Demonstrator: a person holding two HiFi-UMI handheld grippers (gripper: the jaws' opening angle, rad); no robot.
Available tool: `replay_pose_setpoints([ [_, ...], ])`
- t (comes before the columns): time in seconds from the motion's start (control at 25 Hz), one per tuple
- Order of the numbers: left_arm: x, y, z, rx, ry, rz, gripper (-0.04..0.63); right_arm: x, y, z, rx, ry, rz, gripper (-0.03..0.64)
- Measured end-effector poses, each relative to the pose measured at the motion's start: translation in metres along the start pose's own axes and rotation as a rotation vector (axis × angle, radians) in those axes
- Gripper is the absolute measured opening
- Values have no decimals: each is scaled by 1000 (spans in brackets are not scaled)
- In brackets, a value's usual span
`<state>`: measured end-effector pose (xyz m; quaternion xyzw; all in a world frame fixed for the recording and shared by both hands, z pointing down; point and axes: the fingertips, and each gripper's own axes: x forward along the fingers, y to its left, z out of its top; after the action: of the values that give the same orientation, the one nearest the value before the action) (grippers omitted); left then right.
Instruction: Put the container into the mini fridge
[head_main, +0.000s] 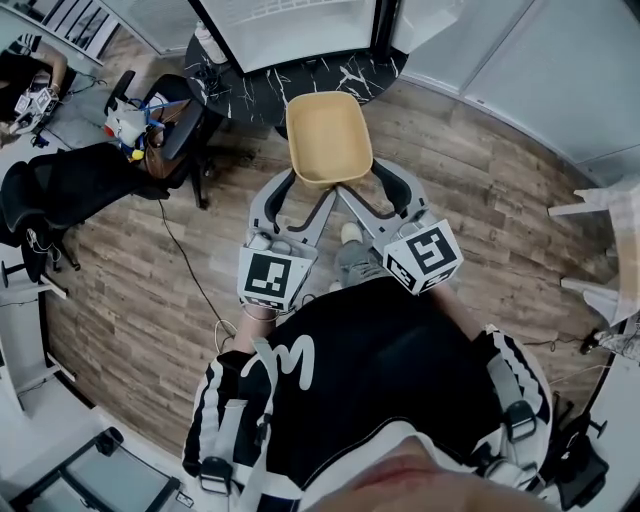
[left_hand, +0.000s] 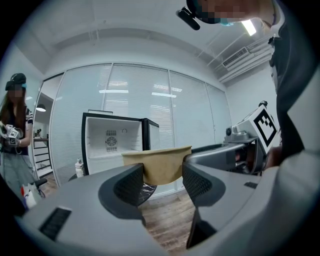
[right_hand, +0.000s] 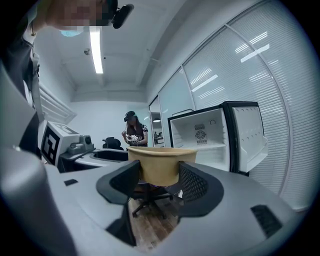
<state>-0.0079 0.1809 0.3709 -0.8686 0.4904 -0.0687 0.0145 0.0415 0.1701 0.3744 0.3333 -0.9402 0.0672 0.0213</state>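
Where jaws press its walls, container (head_main: 328, 140) clamped by left hand-held gripper (left_hand: 162, 175), also right hand-held gripper (right_hand: 159, 177)

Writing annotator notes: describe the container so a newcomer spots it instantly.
Find the open mini fridge on the black marble table. Just in front of it, over the wood floor, left gripper and right gripper hold the container in the air. It is the only tan, empty, open-topped tub.

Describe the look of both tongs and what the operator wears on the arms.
Both the left tongs and right tongs have light grey moulded bodies with two curved arms each, lined with black mesh-textured pads. Each carries a white cube printed with black square markers. The sleeves are black with white stripes.
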Motion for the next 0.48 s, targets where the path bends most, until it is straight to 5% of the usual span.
replay_pose_setpoints([
  [0.48,28,36,1,-6,9,19,250,40,-23,8,4,3,17,255],
])
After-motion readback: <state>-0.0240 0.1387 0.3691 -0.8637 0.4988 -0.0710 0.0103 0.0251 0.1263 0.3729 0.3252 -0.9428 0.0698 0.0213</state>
